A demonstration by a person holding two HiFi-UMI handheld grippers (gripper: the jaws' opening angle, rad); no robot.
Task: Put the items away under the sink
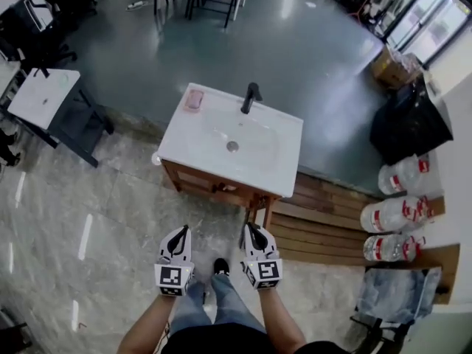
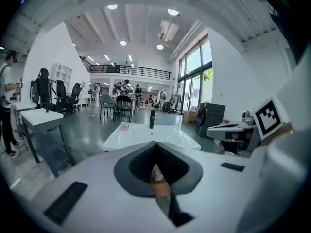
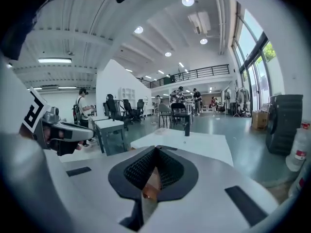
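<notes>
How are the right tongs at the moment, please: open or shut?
Shut: in the right gripper view the tongs meet at their tips, with nothing between them.

Head view looks steeply down on sink (image 1: 284, 164); L+R gripper views face it approx level, nearby.

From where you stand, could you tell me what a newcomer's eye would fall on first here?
The white rectangular sink top on its wooden cabinet stands in the middle, a black tap at its far edge. At the right, clear plastic water jugs with red labels lie on wooden boards.
</notes>
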